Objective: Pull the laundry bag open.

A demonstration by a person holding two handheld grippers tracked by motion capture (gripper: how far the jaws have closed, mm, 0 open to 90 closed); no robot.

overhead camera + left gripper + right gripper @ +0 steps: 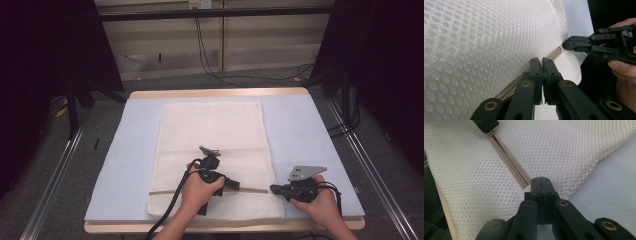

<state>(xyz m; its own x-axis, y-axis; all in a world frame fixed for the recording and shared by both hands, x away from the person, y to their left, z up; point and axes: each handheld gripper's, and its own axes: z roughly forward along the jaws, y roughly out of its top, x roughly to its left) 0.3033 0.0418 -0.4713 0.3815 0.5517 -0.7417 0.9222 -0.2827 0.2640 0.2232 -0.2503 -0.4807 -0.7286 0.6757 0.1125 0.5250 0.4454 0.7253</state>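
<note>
A white mesh bag (pixel 210 130) lies flat on the pale blue mat (pixel 300 130), with a beige zipper (pixel 165 192) running across its near end. My left gripper (pixel 236 185) lies partway along the zipper, its jaws shut (pixel 542 61) on the small metal zipper pull (pixel 491 132). At the zipper's right end, by the bag's right edge, my right gripper (pixel 273 189) is shut (pixel 541 180) on the mesh. In the left gripper view the right gripper (pixel 566 45) pinches the bag at the zipper's end. The zipper teeth (pixel 509 160) look closed between the two grippers.
The mat covers a wooden table (pixel 215 93) whose near edge runs just below my hands. Bare mat lies left and right of the bag. Dark stands and cables are on the floor beyond the table.
</note>
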